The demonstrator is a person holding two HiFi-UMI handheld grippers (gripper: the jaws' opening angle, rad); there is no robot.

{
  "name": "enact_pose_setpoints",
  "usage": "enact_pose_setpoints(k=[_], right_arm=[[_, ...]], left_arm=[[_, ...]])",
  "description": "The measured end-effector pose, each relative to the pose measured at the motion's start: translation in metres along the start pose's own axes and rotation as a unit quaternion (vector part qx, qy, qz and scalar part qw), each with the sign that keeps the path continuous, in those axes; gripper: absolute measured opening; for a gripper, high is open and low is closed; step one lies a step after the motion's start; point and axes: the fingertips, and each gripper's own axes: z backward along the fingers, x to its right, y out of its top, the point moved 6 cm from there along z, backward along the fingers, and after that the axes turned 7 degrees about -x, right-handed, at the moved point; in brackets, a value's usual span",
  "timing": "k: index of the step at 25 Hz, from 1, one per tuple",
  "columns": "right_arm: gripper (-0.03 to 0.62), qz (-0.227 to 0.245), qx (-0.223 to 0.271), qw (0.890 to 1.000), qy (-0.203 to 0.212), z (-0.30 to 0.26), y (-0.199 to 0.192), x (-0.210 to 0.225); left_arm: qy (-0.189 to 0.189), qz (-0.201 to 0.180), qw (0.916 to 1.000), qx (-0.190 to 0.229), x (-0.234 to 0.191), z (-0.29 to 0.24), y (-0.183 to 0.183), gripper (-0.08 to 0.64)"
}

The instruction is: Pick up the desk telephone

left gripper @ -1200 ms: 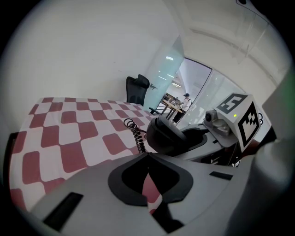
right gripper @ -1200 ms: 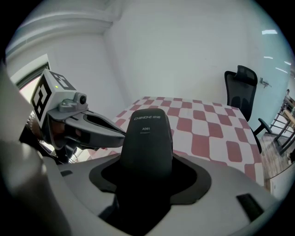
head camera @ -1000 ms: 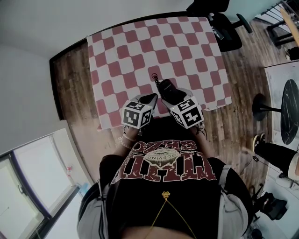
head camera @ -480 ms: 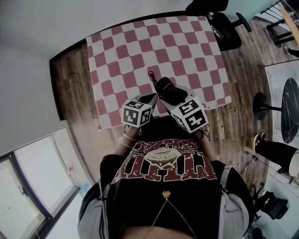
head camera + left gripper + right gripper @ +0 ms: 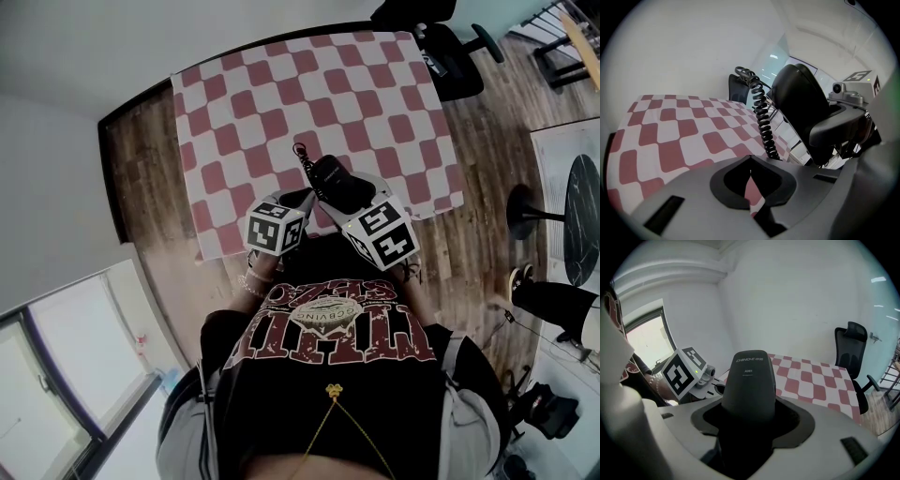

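The black desk telephone (image 5: 336, 183) hangs lifted over the near edge of the red-and-white checked table (image 5: 281, 84), its coiled cord (image 5: 301, 155) trailing toward the table. My right gripper (image 5: 354, 199) is shut on the telephone's near end. In the right gripper view the telephone (image 5: 750, 380) stands up between the jaws of the right gripper (image 5: 749, 432) and hides their tips. My left gripper (image 5: 300, 200) is just left of it, shut with nothing held. In the left gripper view its tips meet at the left gripper (image 5: 751, 180), with the telephone (image 5: 801, 108) and cord (image 5: 761, 122) to the right.
A black office chair (image 5: 450, 56) stands at the table's far right corner. A round dark table (image 5: 581, 225) and a person's shoe (image 5: 520, 281) are on the wooden floor to the right. White walls close off the left and far sides.
The right gripper has carried the telephone slightly farther out over the table, and the cord's end has shifted left. The left gripper has barely moved.
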Motion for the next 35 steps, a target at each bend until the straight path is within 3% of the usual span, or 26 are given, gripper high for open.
enact_pose_setpoints(k=[35], right_arm=[[0.290, 0.016, -0.015, 1.000, 0.012, -0.0064, -0.0031, -0.0013]], left_arm=[[0.002, 0.010, 0.9999, 0.001, -0.0029, -0.0012, -0.0014, 0.008]])
